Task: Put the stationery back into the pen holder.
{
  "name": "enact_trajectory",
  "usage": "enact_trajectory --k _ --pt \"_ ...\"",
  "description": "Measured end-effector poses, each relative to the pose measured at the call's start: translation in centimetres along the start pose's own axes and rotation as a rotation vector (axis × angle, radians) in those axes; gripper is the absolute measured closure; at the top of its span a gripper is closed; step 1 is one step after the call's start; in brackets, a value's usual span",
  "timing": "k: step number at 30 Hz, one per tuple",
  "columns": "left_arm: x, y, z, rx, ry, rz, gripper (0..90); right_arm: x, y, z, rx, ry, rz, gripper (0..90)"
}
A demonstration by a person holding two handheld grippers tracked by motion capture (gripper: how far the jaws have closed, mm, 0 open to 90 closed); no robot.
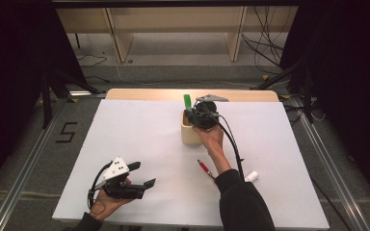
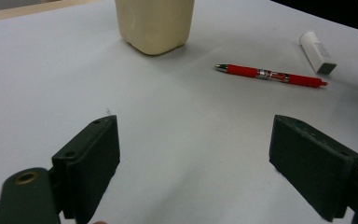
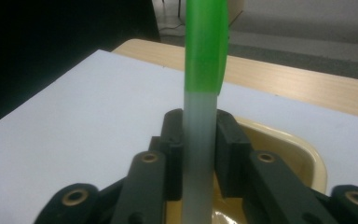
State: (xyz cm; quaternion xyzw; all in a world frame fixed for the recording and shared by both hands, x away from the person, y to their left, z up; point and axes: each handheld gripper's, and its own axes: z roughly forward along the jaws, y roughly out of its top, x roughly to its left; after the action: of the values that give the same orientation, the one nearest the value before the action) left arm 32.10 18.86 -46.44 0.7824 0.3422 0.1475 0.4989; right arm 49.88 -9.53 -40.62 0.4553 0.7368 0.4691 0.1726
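Your right gripper [image 1: 196,117] is above the beige cup [image 1: 189,134], which stands near the far edge of the tabletop [image 1: 139,144]. Its fingers [image 3: 173,140] are on both sides of the green-capped marker [image 3: 200,140]; whether they press it or stand just beside it, I cannot tell. The marker is upright, with its lower end inside the cup. Your left gripper [image 1: 142,175] rests near the near left corner, fingers wide open and empty. A red pen [image 2: 270,75] and a white cap [image 2: 318,52] lie to the right of the cup.
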Motion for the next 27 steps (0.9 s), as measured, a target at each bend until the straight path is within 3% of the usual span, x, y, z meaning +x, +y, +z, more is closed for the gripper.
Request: enact_trajectory --k 4,6,12,16,27 --pt "0.0 0.0 0.0 0.001 0.0 0.0 15.7 0.0 0.1 -0.3 -0.002 0.017 0.001 61.4" --pt "0.0 0.0 0.0 0.001 -0.001 -0.001 15.7 0.1 0.4 -0.6 -0.011 0.021 -0.006 51.4" --pt "-0.1 0.0 0.1 0.0 -0.001 -0.003 15.7 0.0 0.8 -1.7 -0.023 0.058 -0.02 40.7" --pt "0.0 0.0 0.1 0.003 0.0 -0.002 15.7 0.3 1.0 -3.0 -0.019 0.054 -0.036 34.8" --pt "-0.1 0.0 0.1 -0.001 0.002 -0.004 15.8 1.1 -0.2 -7.1 0.024 0.099 -0.102 32.5"
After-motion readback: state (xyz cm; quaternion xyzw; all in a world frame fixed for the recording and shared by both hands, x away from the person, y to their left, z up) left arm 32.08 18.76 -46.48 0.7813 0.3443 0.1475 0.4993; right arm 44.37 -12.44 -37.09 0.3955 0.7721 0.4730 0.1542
